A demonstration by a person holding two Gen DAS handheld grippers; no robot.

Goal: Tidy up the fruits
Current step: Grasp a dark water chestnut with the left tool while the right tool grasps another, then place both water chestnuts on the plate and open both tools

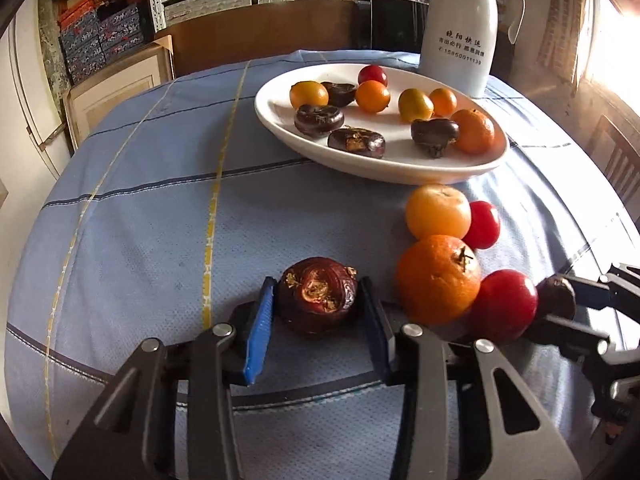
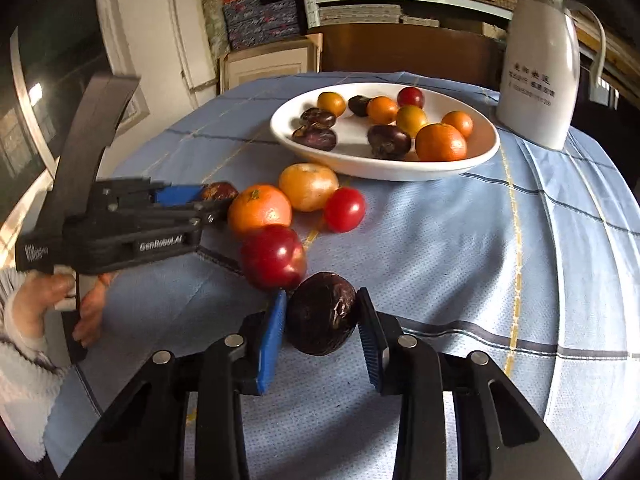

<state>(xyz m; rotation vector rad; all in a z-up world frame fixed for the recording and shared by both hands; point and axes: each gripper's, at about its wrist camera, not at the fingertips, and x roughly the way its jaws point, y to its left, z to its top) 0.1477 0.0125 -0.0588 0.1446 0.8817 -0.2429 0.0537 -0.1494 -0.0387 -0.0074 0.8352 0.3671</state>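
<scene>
Blue-padded left hand-held gripper (image 1: 318,312) tilted down, clamping chestnut (image 1: 317,295)

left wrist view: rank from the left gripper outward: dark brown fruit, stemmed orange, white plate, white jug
1. dark brown fruit: between the left gripper pads.
2. stemmed orange: on the cloth, just right of it.
3. white plate: mid-table, beyond the loose fruit.
4. white jug: behind the plate, far right.

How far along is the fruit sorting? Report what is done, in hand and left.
Done: the white plate already holds a mix of orange, red and dark brown fruits. In hand: the left gripper is shut on a brown fruit on the cloth, and the right gripper is shut on a dark fruit. Left: four loose fruits beside the plate, including an orange and a red one.
</scene>
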